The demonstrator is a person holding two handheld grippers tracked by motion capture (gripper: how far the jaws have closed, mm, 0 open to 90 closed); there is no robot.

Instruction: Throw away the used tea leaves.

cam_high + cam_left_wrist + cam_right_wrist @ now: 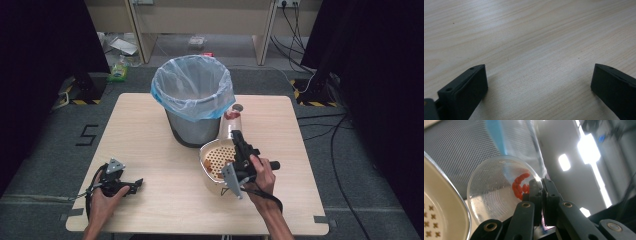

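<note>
The wooden table [165,200] carries a mesh waste bin [192,127] lined with a pale blue bag [192,87] at the 12 o'clock side of the surface. At about 4 o'clock from the bin sits a cream perforated colander [214,160], holding a few orange pieces. The right gripper [239,137] is clamped tight on the rim of a clear plastic cup [496,190], jaws pinched on its wall; the cup is tilted, its long axis running from the gripper toward 12 o'clock, just beside the bin. Small red pieces [520,186] cling inside near the gripped edge. The colander lies immediately at 7 o'clock from the cup, so the right hand is far nearer to both. The left gripper [134,185] rests at 8 o'clock on the table, jaws wide, holding nothing. Beyond lie grey floor, cables and dark curtains.
</note>
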